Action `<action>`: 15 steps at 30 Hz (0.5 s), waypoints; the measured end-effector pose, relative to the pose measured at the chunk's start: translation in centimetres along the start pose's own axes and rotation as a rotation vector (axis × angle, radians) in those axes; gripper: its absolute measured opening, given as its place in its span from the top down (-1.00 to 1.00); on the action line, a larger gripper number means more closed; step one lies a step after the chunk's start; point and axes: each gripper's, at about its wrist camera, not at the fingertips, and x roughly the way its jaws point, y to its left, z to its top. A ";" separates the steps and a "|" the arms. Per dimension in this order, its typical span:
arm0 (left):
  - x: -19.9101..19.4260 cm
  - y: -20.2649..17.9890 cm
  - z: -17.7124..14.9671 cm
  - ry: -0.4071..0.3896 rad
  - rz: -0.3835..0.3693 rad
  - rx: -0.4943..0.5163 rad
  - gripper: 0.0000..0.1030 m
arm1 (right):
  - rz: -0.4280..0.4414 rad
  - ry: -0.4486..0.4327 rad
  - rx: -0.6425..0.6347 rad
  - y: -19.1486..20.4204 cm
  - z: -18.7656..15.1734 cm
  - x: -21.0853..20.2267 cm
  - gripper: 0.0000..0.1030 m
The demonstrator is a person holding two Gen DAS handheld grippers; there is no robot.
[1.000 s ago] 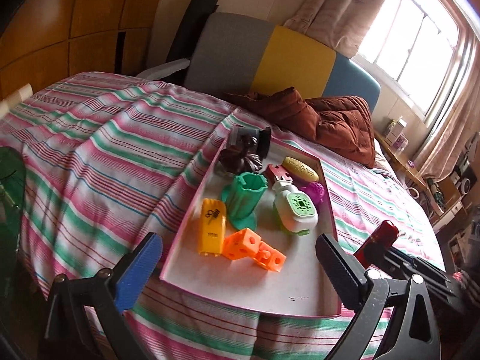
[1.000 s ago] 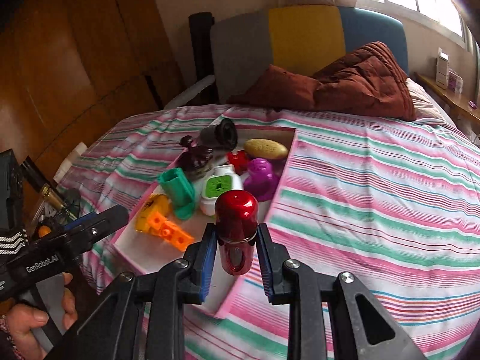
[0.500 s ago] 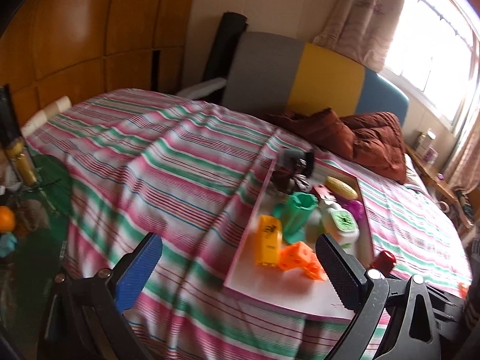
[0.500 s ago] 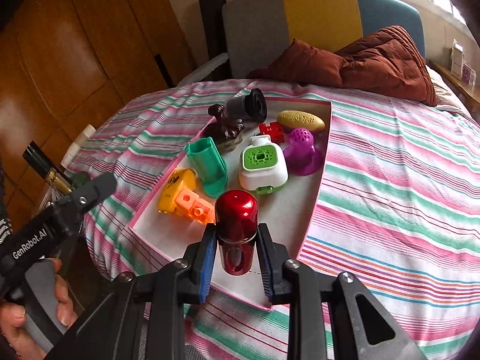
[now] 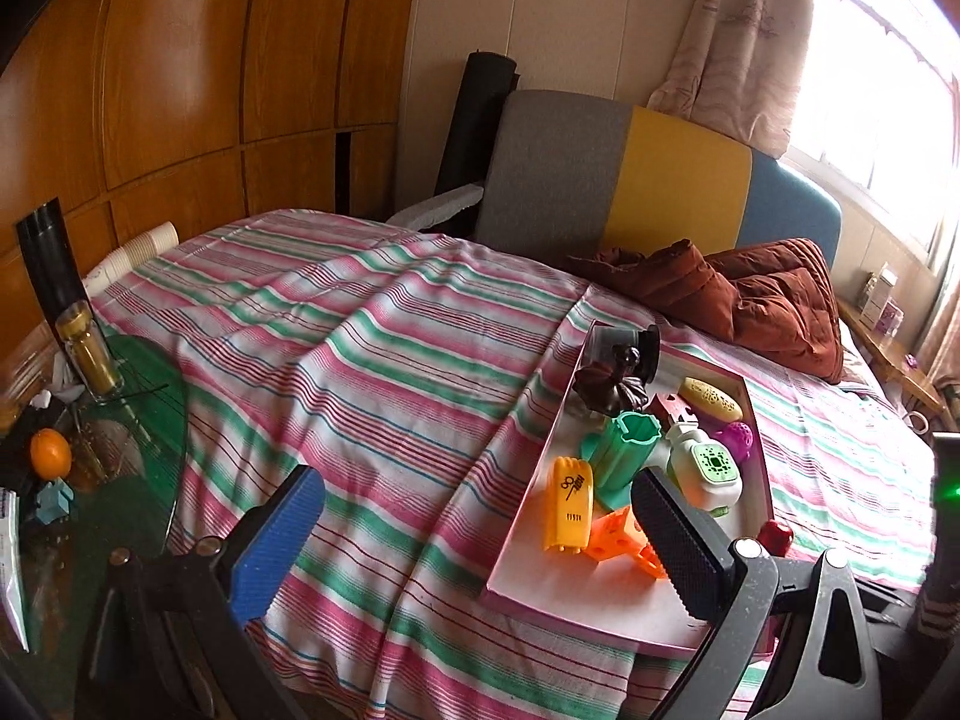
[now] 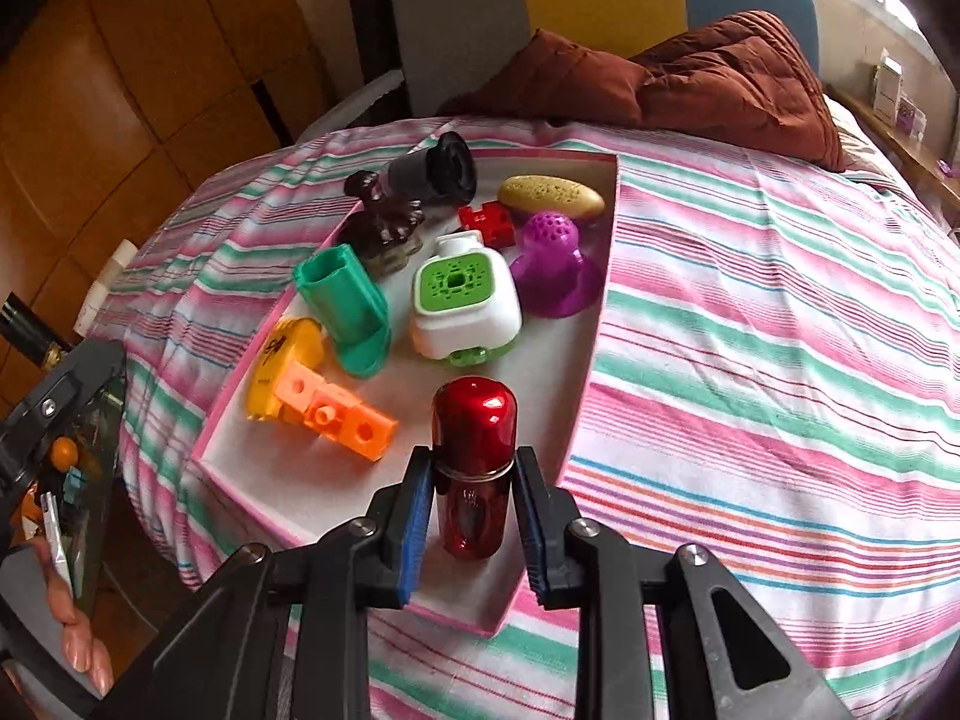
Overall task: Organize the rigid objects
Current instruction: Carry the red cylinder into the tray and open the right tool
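Nine or so toys [image 6: 462, 300] crowd the pink tray [image 6: 591, 324].

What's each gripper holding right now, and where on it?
Right gripper: jaws shut on the red capsule-shaped bottle, gripped around its middle at the seam. Left gripper: jaws open, holding nothing.

My bed's striped sheet [image 5: 372, 348] under everything; brown quilt [image 6: 690, 78] bunched at grey-yellow-blue headboard [image 5: 630, 180]; orange [image 5: 50, 453] on green glass side table [image 5: 150, 396]
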 end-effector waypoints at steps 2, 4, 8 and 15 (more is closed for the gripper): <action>-0.1 -0.2 0.0 0.000 0.003 0.001 -1.00 | -0.023 -0.013 0.004 -0.3 0.2 0.1 0.49; -0.1 -0.3 -0.1 0.007 0.003 -0.001 -1.00 | -0.039 -0.037 0.006 -0.5 0.4 -0.3 0.49; 0.0 -0.6 -0.1 0.016 0.013 0.004 -1.00 | -0.055 -0.098 0.000 -0.8 0.8 -1.8 0.49; 0.1 -1.2 -0.2 0.029 0.003 0.024 -1.00 | -0.062 -0.136 -0.043 0.3 1.2 -2.9 0.45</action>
